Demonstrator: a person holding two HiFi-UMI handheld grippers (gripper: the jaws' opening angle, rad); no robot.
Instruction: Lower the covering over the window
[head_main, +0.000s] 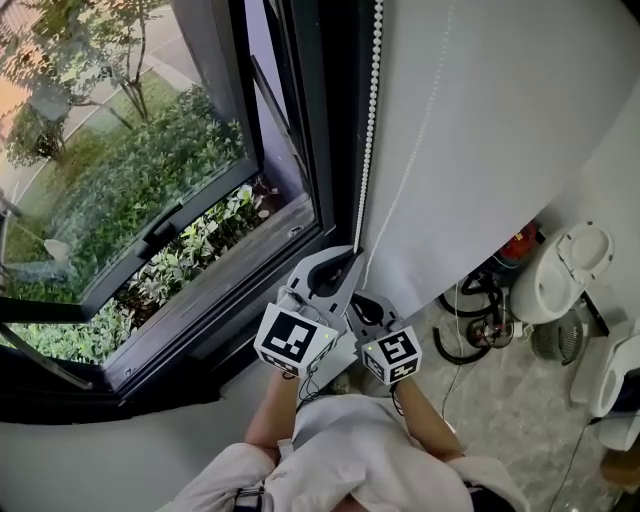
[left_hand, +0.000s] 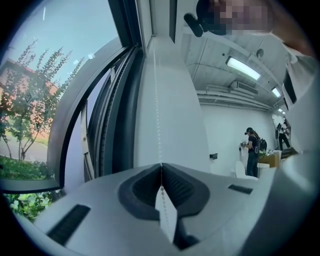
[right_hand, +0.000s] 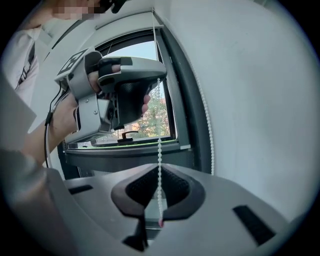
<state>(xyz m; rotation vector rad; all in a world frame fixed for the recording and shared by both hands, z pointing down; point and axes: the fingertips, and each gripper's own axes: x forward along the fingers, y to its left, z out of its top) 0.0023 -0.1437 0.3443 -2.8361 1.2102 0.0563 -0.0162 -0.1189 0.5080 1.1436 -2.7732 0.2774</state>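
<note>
Left hand-held gripper (left_hand: 161, 167): pressed together on the bead chain (left_hand: 158, 115); the beads run straight into the line where the pads meet.
Right hand-held gripper (right_hand: 159, 172): also pinching the bead chain, lower on the same strand, with the left one directly above it at 12 o'clock in its own view.
Chain: in the head view it hangs from 12 o'clock along the dark window frame (head_main: 330, 150) down to the two grippers near the centre; a second, thinner strand slants beside it at 1 o'clock.
Window (head_main: 150, 180): fills 9 to 11 o'clock of the head view, with trees and shrubs showing through bare glass.
Covering: no edge of it crosses the glass in any view; it is probably rolled up above the frame, out of sight.
Done: both grips are set on the chain.
Left: judging by the uncovered glass, nearly everything; the chain must be pulled hand under hand until the covering comes down over the window.
</note>
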